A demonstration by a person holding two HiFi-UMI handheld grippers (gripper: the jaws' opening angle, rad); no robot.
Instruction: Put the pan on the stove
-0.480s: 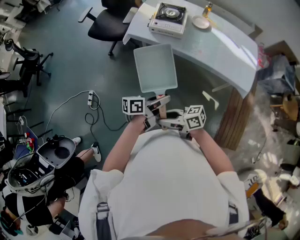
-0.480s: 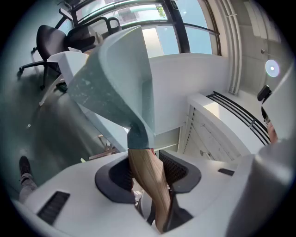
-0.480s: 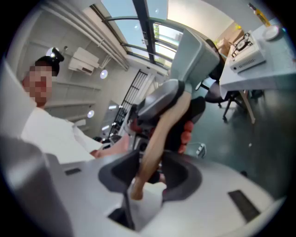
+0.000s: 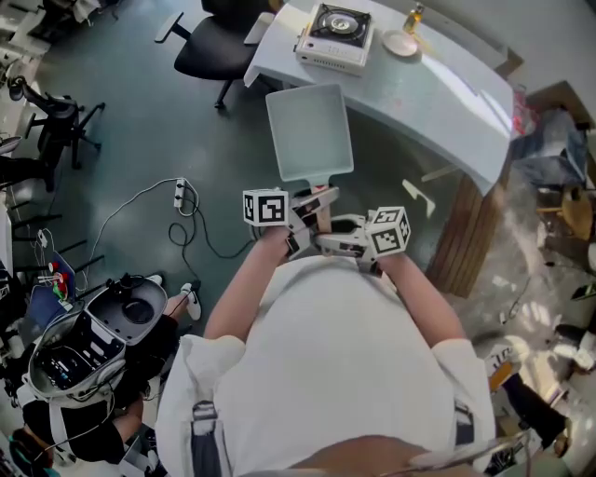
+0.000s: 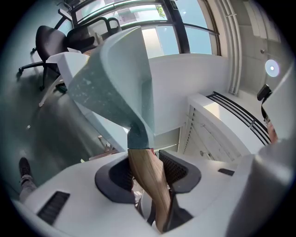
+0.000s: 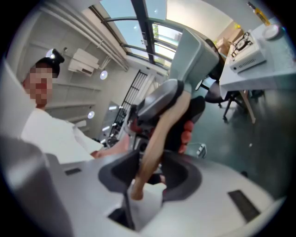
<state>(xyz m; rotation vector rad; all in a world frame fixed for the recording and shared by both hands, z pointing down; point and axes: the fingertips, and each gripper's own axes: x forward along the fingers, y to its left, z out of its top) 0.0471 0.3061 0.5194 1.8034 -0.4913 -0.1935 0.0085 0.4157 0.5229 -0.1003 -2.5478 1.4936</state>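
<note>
I hold a square pale-green pan [image 4: 309,135] out in front of me, above the floor, by its wooden handle [image 4: 321,207]. My left gripper [image 4: 310,209] is shut on the handle close to the pan; in the left gripper view the handle [image 5: 148,178] runs up between the dark pads to the pan [image 5: 118,78]. My right gripper [image 4: 328,244] is shut on the handle's tail end [image 6: 155,139], with the pan [image 6: 194,51] beyond it. The portable gas stove [image 4: 337,35] stands on the white table [image 4: 438,93], well beyond the pan's far edge, and shows as the stove [image 6: 247,51] at the upper right.
A small plate [image 4: 399,44] and a bottle [image 4: 411,19] stand right of the stove. A black office chair [image 4: 209,47] is left of the table. A power strip with cable [image 4: 182,196] lies on the floor. Another person with an open case [image 4: 88,340] is at lower left.
The pan and both grippers stay almost where they were. The open case at lower left has shifted slightly.
</note>
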